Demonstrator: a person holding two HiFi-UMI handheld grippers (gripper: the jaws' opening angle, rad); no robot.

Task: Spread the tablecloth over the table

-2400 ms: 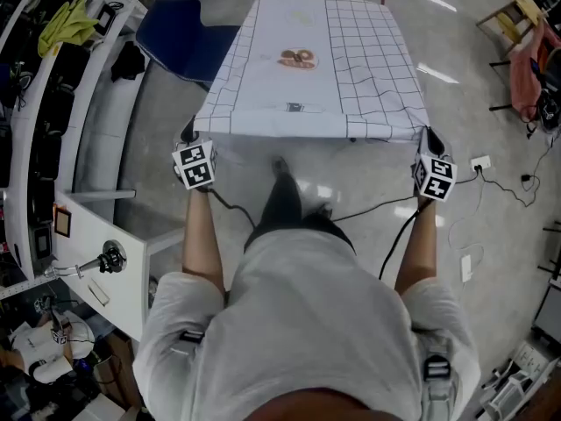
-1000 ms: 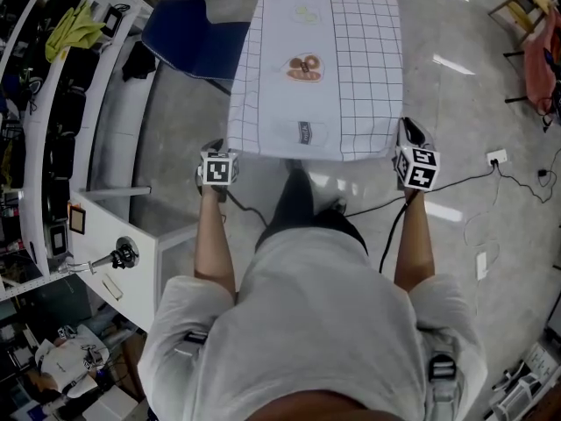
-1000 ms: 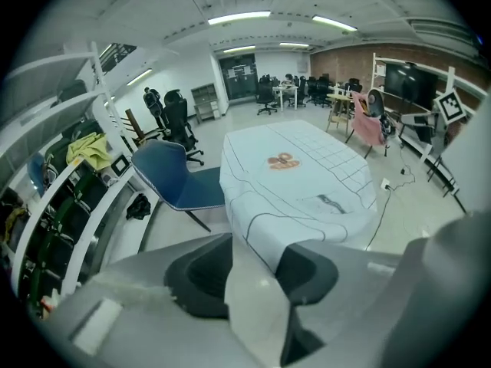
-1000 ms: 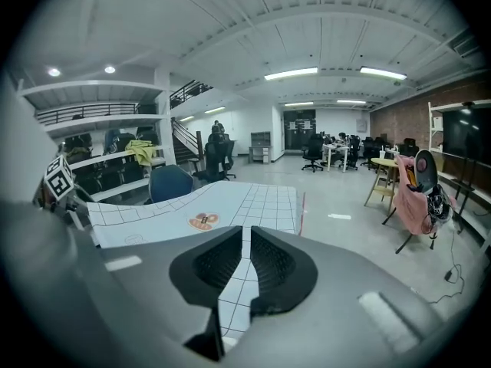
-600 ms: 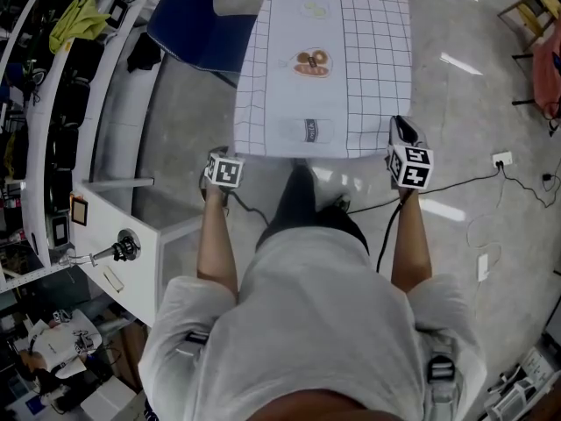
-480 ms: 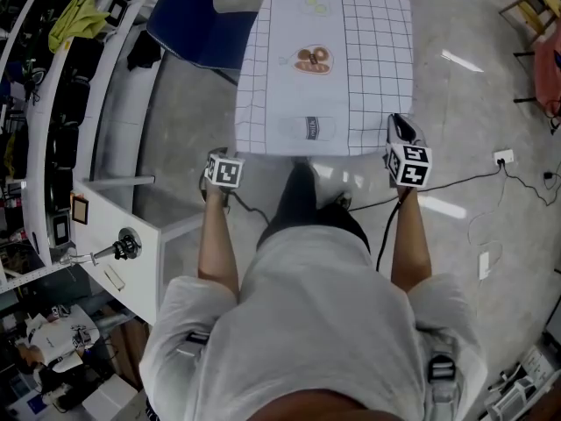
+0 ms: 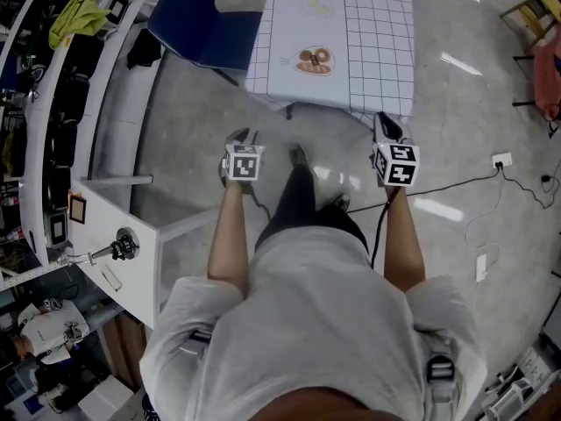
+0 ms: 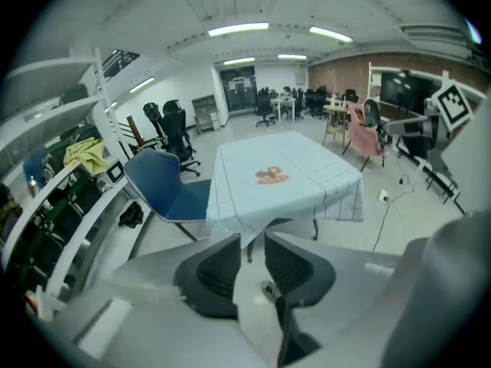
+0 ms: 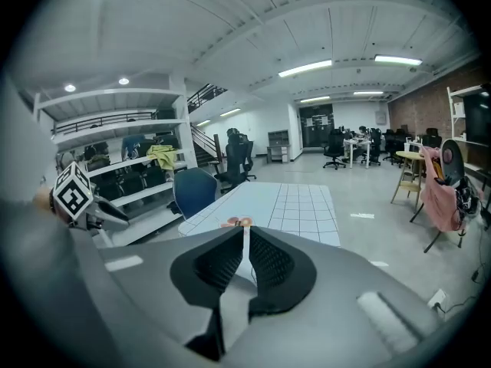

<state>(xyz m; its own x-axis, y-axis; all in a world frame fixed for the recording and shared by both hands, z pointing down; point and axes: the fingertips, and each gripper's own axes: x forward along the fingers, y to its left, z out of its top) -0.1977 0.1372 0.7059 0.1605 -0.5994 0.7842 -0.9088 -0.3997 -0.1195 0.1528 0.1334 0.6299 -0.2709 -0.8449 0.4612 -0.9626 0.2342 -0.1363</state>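
The white tablecloth [image 7: 351, 51], gridded with a doughnut print [image 7: 308, 60], lies over the table ahead. My right gripper [image 7: 383, 121] is at its near right corner. In the right gripper view the jaws [image 9: 245, 234] have just been closing and pinch a thin white strip of the cloth [image 9: 295, 205]. My left gripper [image 7: 244, 136] hangs apart from the cloth, nearer the person's legs. Its jaws [image 8: 251, 244] have just been closing a little but still stand open with nothing between them. The cloth's near left corner [image 8: 244, 234] droops off the table, seen far off through the gap.
A blue chair [image 7: 197, 29] stands at the table's left side. White shelving and a counter [image 7: 114, 147] run along the left. Cables [image 7: 456, 187] trail over the floor at the right, near a stool with a red garment [image 7: 548, 55].
The left gripper has come off the cloth's near left corner and moved right, toward the legs. The right gripper has shifted left and forward with its corner. The cloth's near edge lies farther from me.
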